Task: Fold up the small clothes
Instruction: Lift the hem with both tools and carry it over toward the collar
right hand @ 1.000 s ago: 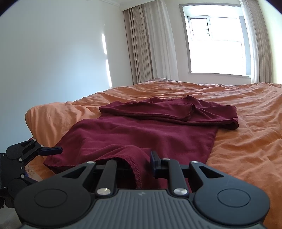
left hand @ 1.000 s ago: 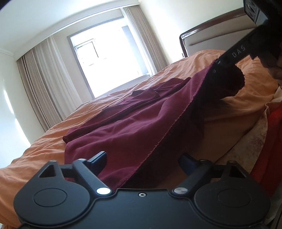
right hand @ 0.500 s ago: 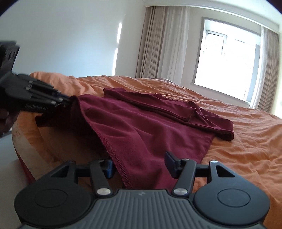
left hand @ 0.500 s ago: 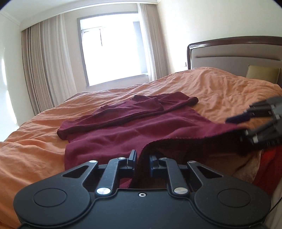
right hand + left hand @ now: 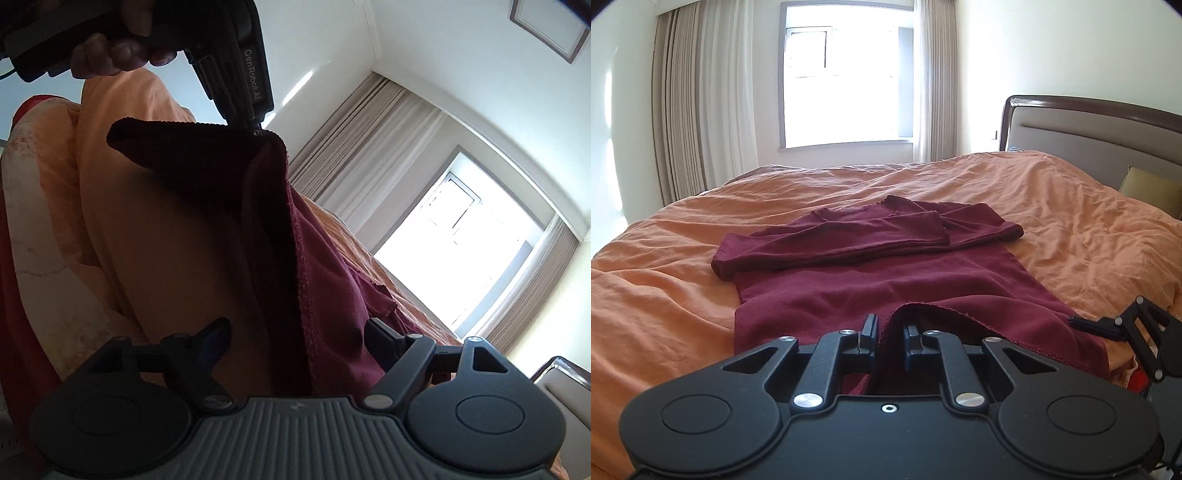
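A maroon long-sleeved shirt (image 5: 886,280) lies flat on the orange duvet (image 5: 1052,206), its sleeves folded across the chest. My left gripper (image 5: 889,326) is shut on the near hem and holds that edge lifted. In the right wrist view, which is rolled over, the same left gripper (image 5: 256,129) pinches the hem corner, with a person's hand (image 5: 122,48) on its handle. From there the shirt (image 5: 317,258) hangs down. My right gripper (image 5: 297,328) stands wide with its jaws opening; the hem runs between the fingers, untouched by the pads. It also shows at the right edge as the right gripper (image 5: 1082,325).
A padded headboard (image 5: 1089,122) and a yellow pillow (image 5: 1152,188) stand at the right. A bright window (image 5: 842,85) with curtains lies beyond the bed. Something red (image 5: 1141,380) sits at the bed's near right edge.
My left gripper has shut on the hem and risen with it. My right gripper has let go of the hem, spread wide, rolled over and dropped lower.
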`<act>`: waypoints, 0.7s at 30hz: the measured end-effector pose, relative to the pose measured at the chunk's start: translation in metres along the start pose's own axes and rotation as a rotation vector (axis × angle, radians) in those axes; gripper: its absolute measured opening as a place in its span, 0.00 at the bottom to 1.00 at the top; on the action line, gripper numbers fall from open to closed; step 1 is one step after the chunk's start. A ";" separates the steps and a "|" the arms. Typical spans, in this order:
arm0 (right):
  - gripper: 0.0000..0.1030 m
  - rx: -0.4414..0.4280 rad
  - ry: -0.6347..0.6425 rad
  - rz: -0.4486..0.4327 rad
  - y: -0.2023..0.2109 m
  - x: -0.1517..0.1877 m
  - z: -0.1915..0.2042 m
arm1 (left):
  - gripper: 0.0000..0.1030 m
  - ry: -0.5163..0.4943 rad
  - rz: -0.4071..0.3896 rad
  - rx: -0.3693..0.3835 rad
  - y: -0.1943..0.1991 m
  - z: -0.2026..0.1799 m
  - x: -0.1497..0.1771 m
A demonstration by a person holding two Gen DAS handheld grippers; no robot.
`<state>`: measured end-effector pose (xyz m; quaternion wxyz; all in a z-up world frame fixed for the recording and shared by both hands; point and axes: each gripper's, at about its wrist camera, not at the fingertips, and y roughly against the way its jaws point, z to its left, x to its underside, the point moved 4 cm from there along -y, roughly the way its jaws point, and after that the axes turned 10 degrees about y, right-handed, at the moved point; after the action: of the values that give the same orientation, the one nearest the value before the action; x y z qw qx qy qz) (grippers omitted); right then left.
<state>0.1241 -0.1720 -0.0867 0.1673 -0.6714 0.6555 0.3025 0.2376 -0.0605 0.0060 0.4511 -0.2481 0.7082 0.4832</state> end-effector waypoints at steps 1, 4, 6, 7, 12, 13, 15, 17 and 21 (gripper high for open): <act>0.81 0.024 0.004 -0.001 -0.001 -0.002 0.002 | 0.14 0.000 -0.003 0.001 0.000 0.000 -0.001; 0.81 0.067 -0.023 -0.017 -0.007 -0.013 0.006 | 0.14 -0.005 -0.013 0.005 0.002 -0.002 -0.004; 0.80 0.088 -0.031 -0.030 -0.010 -0.021 0.011 | 0.14 -0.005 -0.018 0.007 0.003 -0.003 -0.006; 0.75 0.105 -0.024 -0.034 -0.007 -0.025 0.017 | 0.14 -0.003 -0.021 0.009 0.004 -0.003 -0.007; 0.30 0.145 -0.016 -0.003 -0.005 -0.024 0.018 | 0.14 0.001 -0.037 0.017 0.009 -0.005 -0.008; 0.22 0.149 -0.016 0.000 -0.001 -0.021 0.015 | 0.14 -0.002 -0.040 0.019 0.011 -0.005 -0.007; 0.12 0.135 -0.039 -0.006 0.009 -0.018 0.008 | 0.14 -0.014 -0.045 0.021 0.014 -0.005 -0.003; 0.07 0.111 -0.076 -0.006 0.019 -0.019 -0.001 | 0.14 -0.037 -0.054 0.025 0.017 -0.007 0.004; 0.05 0.046 -0.166 0.004 0.028 -0.021 -0.018 | 0.15 -0.105 -0.076 0.019 0.021 -0.017 0.024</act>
<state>0.1008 -0.1691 -0.0548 0.2360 -0.6388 0.6475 0.3421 0.2033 -0.0651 -0.0034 0.5080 -0.2448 0.6780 0.4716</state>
